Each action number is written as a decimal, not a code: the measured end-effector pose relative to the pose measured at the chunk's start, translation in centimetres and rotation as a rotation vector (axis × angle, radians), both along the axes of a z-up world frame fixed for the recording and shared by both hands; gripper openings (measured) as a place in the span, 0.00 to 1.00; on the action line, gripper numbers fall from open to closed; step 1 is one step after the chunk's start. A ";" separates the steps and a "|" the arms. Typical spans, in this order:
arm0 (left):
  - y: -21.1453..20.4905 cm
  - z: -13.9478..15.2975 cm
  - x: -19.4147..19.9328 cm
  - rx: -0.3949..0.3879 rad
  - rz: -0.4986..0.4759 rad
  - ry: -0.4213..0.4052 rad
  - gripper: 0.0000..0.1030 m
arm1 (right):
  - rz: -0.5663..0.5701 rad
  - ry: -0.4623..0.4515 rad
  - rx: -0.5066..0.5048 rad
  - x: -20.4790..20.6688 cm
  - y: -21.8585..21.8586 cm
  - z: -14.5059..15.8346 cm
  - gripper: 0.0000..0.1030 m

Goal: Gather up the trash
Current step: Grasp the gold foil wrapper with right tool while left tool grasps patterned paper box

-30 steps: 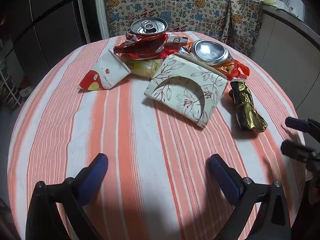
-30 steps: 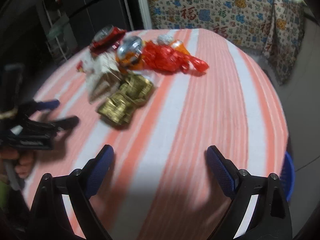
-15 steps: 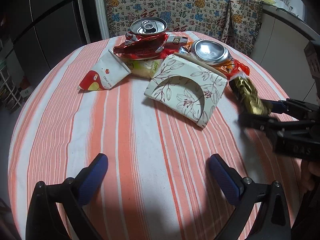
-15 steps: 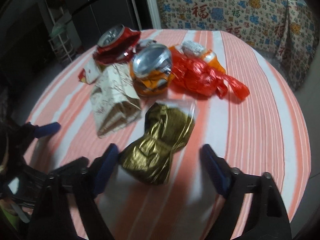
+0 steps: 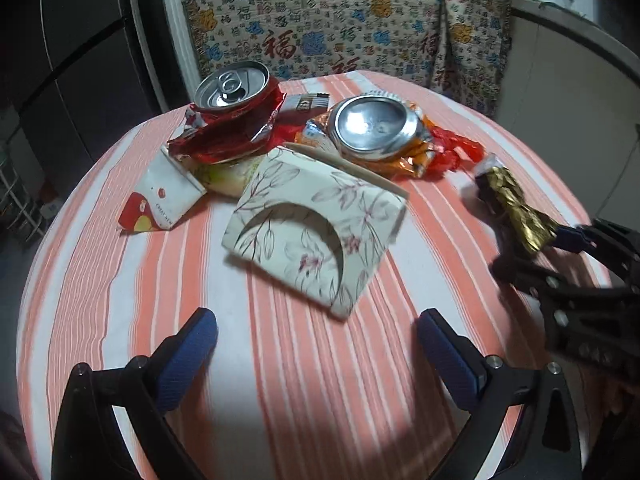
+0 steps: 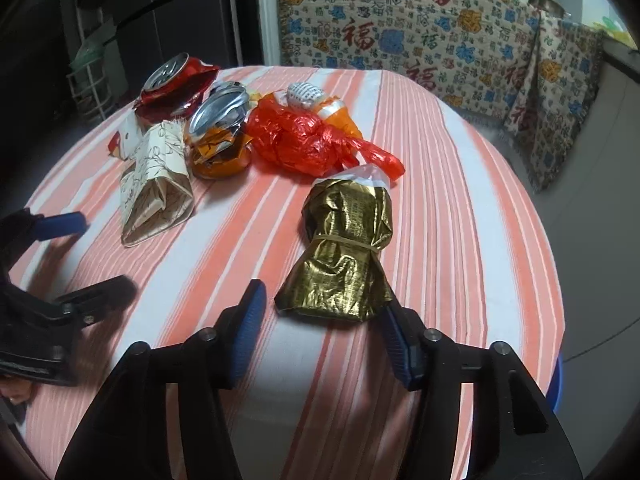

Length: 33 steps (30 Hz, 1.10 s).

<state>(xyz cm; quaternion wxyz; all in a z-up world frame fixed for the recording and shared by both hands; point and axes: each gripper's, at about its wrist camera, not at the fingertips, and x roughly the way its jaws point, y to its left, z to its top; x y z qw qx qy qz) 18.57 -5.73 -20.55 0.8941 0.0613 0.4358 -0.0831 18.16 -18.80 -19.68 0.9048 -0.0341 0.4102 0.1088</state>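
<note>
Closing around the gold wrapper, the fingers of the right gripper are set one on each side of its near end. They have just been closing and are now half shut. A small gap is seen at one side, so the wrapper is probably not squeezed yet. The wrapper is lying on the striped surface, apart from the pile of trash, so it is easy to reach first. The left gripper is held low, fingers wide and empty, just before the flowery paper box, maybe to be picked next.
</note>
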 end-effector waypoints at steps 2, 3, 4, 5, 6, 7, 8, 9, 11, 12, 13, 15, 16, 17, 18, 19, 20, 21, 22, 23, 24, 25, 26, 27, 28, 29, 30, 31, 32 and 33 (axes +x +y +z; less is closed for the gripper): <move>0.8 -0.2 1.1 -0.052 0.037 0.024 1.00 | -0.002 0.000 0.003 0.1 0.0 -0.1 0.63; 1.6 -0.1 1.5 -0.069 0.066 0.026 1.00 | -0.003 -0.001 0.002 0.0 0.0 0.0 0.64; 2.5 -0.1 1.6 -0.068 0.093 0.024 1.00 | -0.004 -0.001 0.001 0.0 0.1 0.0 0.65; 3.4 -0.1 1.7 -0.067 0.118 0.028 1.00 | -0.004 -0.001 0.001 0.0 0.1 0.0 0.66; 4.6 -0.1 1.7 -0.071 0.135 0.028 1.00 | -0.004 -0.001 0.001 0.1 0.1 0.0 0.66; 5.8 0.0 1.6 -0.072 0.153 0.028 1.00 | -0.004 -0.001 0.001 0.0 0.1 0.0 0.66; 6.8 -0.1 1.4 -0.073 0.166 0.029 1.00 | -0.003 -0.001 0.001 0.0 0.1 0.0 0.67; 8.0 -0.1 1.2 -0.066 0.182 0.027 1.00 | -0.002 -0.001 0.000 0.1 0.1 0.0 0.67; 9.8 -0.2 0.6 -0.049 0.203 0.028 1.00 | -0.002 -0.002 -0.001 0.1 0.1 -0.1 0.68; 10.5 -0.2 0.0 -0.054 0.198 0.025 1.00 | -0.002 -0.002 -0.003 0.2 0.1 -0.1 0.68; 11.0 -0.1 -0.4 -0.074 0.181 0.025 1.00 | -0.003 -0.002 -0.003 0.1 0.1 -0.1 0.68; 11.0 0.6 -1.0 -0.140 0.129 0.023 1.00 | -0.005 -0.002 -0.007 0.0 0.1 -0.1 0.70; 10.5 1.3 -1.5 -0.179 0.094 0.017 1.00 | -0.006 -0.002 -0.008 0.0 0.1 -0.1 0.71; 9.8 2.1 -1.9 -0.212 0.056 0.003 1.00 | -0.008 -0.002 -0.008 0.1 0.1 -0.1 0.71; 8.9 3.0 -2.1 -0.230 0.020 -0.014 1.00 | -0.010 -0.002 -0.008 0.1 0.1 -0.1 0.72; 8.0 3.8 -2.2 -0.234 -0.011 -0.028 1.00 | -0.011 -0.002 -0.008 0.1 0.1 -0.1 0.72; 6.6 4.5 -1.7 -0.223 -0.038 -0.035 1.00 | -0.011 -0.001 -0.007 0.1 0.1 -0.1 0.72; 5.2 5.0 -1.2 -0.194 -0.056 -0.037 1.00 | -0.012 -0.002 -0.007 0.1 0.1 -0.1 0.73; 4.0 5.1 -0.7 -0.167 -0.064 -0.032 1.00 | -0.012 -0.002 -0.007 0.1 0.1 -0.1 0.73; 2.6 4.9 0.4 -0.133 -0.070 -0.015 1.00 | -0.012 -0.002 -0.007 0.1 0.1 -0.1 0.73; 1.6 4.4 1.7 -0.106 -0.069 0.006 1.00 | -0.012 -0.002 -0.006 0.1 0.0 -0.1 0.73; 0.7 3.8 2.8 -0.078 -0.054 0.021 1.00 | -0.012 -0.002 -0.006 0.1 0.1 -0.1 0.73; 0.2 3.1 3.6 -0.057 -0.035 0.035 1.00 | -0.012 -0.002 -0.005 0.1 0.1 -0.1 0.73; 0.2 2.3 4.4 -0.038 -0.013 0.053 0.99 | -0.011 -0.001 -0.002 0.1 0.0 -0.1 0.73; 0.3 1.8 4.6 -0.028 0.002 0.058 0.98 | -0.011 -0.001 -0.001 0.1 0.0 -0.1 0.73; 0.4 1.6 4.8 -0.019 0.023 0.054 0.95 | -0.011 -0.001 0.000 0.1 0.0 -0.1 0.74; 0.5 1.6 4.7 -0.021 0.036 0.046 0.70 | -0.011 -0.001 0.002 0.1 0.0 -0.2 0.74; 0.8 1.6 4.6 -0.036 0.040 0.060 0.61 | -0.010 -0.001 0.003 0.0 0.0 -0.2 0.75; 1.2 1.7 4.4 -0.050 0.042 0.054 0.54 | -0.007 0.000 0.005 0.0 0.0 -0.2 0.77; 1.7 2.3 3.7 -0.061 0.040 0.024 0.43 | -0.003 0.002 0.007 0.0 0.0 -0.2 0.77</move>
